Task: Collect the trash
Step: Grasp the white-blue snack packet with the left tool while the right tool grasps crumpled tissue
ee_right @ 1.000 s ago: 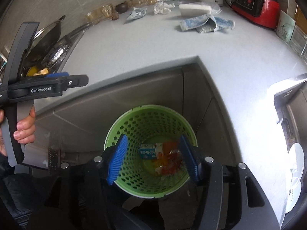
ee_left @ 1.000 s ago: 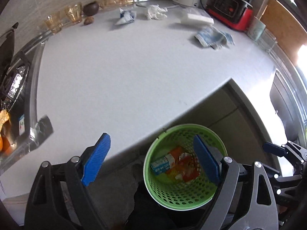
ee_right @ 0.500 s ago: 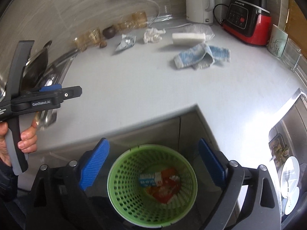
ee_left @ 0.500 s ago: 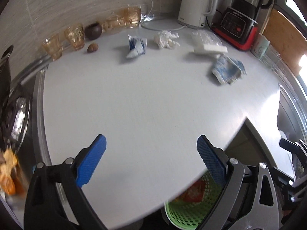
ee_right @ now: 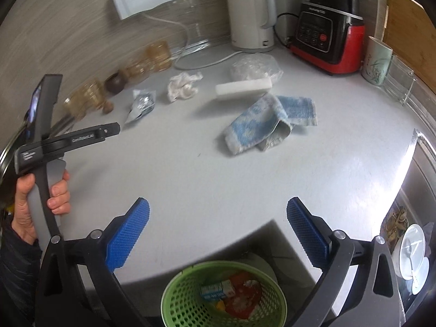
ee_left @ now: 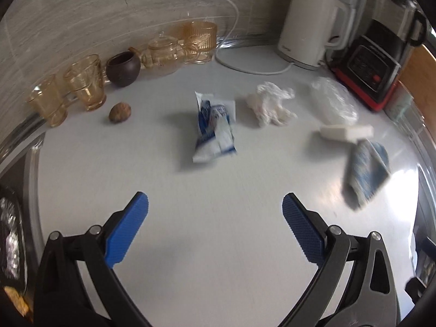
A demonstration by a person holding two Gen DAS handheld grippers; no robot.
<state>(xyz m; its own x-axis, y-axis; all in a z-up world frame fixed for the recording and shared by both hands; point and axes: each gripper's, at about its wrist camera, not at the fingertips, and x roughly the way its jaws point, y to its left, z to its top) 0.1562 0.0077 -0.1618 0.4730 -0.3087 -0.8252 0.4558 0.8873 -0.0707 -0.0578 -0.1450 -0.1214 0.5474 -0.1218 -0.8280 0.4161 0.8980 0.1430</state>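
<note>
Two grippers, left (ee_left: 215, 212) and right (ee_right: 218, 218), jaws opening wide, nothing between. Blue wrapper (ee_left: 215, 130) and crumpled tissue (ee_left: 269, 103) lying on counter (ee_left: 218, 218); green basket (ee_right: 174, 299) below its edge.

**Daylight on a kitchen corner**

A white countertop (ee_left: 218, 245) meets a grey, wood-grain tiled wall (ee_left: 68, 19). A white kettle (ee_right: 249, 13) and red-based blender (ee_right: 327, 35) stand at the back, amber glasses (ee_left: 84, 81) line the left, and glare washes the right edge.
</note>
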